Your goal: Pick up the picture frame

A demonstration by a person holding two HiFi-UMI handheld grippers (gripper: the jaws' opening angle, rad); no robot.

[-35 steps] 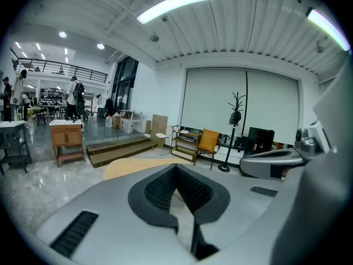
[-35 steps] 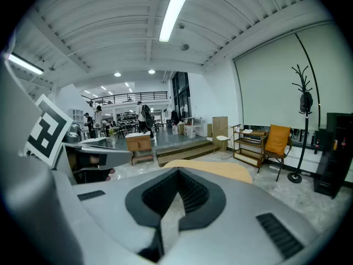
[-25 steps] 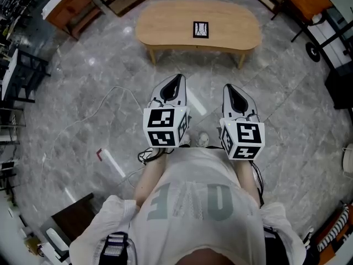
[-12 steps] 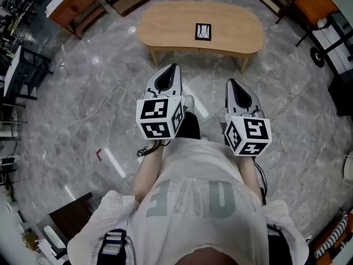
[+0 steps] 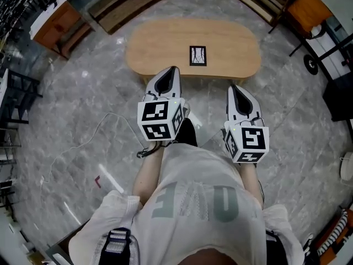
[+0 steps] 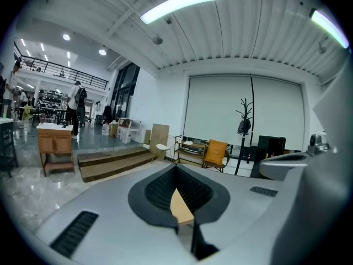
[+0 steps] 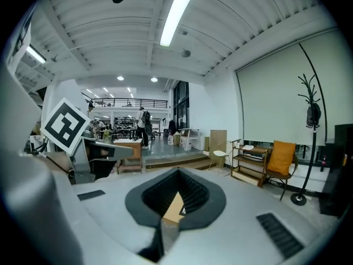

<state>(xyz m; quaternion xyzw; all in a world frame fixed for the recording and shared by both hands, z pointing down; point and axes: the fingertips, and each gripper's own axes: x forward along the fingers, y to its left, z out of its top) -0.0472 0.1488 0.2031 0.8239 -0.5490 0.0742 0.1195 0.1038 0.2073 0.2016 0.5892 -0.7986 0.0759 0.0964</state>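
Though perhaps flat, frame (image 5: 198, 55) on table (image 5: 160, 43).

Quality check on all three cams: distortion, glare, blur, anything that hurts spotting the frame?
Head view: fisheye bows the table, yet the picture frame reads sharp; mild sheen on the floor. Left gripper view: black vignetted corners, ceiling light blown out. Right gripper view: same vignette, light strip clipped to white.

table (image 5: 165, 43): matt pale wood | floor (image 5: 83, 109): glossy grey stone | left claw (image 5: 175, 70): smooth grey plastic
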